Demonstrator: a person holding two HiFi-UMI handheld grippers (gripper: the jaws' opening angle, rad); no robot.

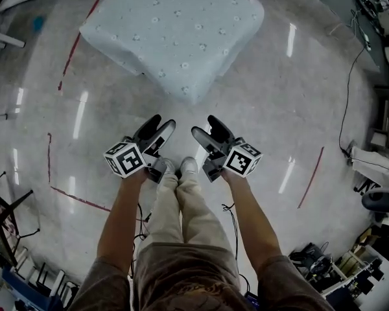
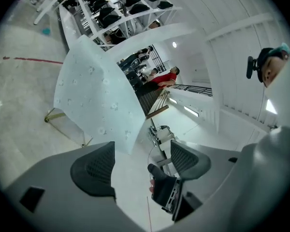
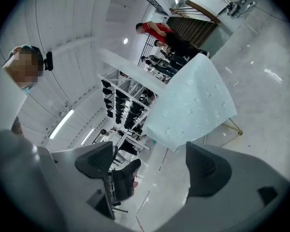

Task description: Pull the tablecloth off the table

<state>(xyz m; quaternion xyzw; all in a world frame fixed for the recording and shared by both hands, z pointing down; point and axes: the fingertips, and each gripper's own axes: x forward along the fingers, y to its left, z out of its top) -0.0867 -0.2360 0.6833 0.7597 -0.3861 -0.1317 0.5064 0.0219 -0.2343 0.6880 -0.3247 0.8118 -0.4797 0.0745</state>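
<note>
**Red tape line**: stuck to the glossy floor, just left of the table and running alongside its left edge.

**Tablecloth**: pale blue with a small scattered flower print. It is draped over the whole table, covering the top and hanging down the sides, and one corner points toward the person. In the left gripper view a thin brass-coloured table leg shows below the hem.

**Left gripper**: at the end of the person's left arm, near the table's closest corner but apart from it, pointing toward it. The jaws are spread wide with only floor between them, and they do not touch the cloth.

**Shoes**: a pale pair on the near side of the table, between the two grippers.

**Right gripper**: at the end of the right arm, level with the left one and equally short of the table's corner. The jaws are spread wide and empty. Its own view shows the covered table beyond the pads, not in contact with them.

**Black cable**: trails across the floor well to the right of the table.
</note>
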